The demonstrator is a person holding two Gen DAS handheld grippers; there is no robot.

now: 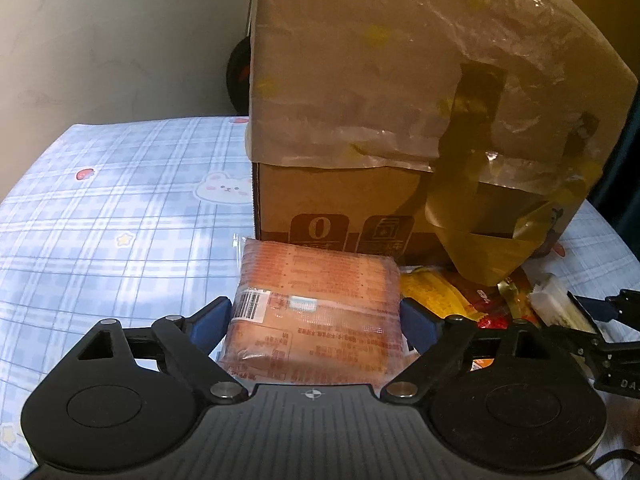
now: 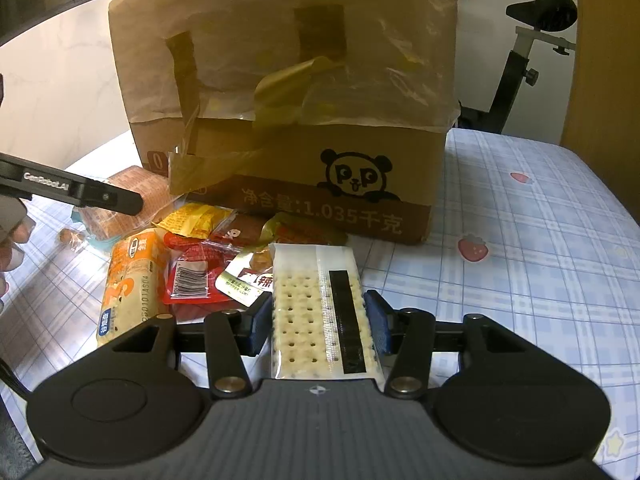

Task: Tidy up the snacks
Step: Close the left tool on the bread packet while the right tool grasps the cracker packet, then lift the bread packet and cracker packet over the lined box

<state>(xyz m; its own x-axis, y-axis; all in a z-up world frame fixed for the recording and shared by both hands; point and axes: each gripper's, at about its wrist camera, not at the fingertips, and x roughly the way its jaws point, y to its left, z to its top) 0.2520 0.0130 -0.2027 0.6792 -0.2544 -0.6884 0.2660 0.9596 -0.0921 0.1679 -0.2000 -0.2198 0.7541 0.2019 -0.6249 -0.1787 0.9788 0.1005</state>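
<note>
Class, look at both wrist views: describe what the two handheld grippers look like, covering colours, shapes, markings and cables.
Both the left gripper and the right gripper are matte black, with a ribbed base, two round discs, silver pivot pins, linkage bars and blue pads. A small crosshair mark sits at the centre. White lettering shows on the left gripper's side. A black cable trails at the left edge.

The cardboard box [image 2: 288,120] reads "净含量:1.035千克" beside a panda with "P P" eyes, plus a "0"; the black arm [image 2: 72,190] reads "GenRobot.AI".
</note>
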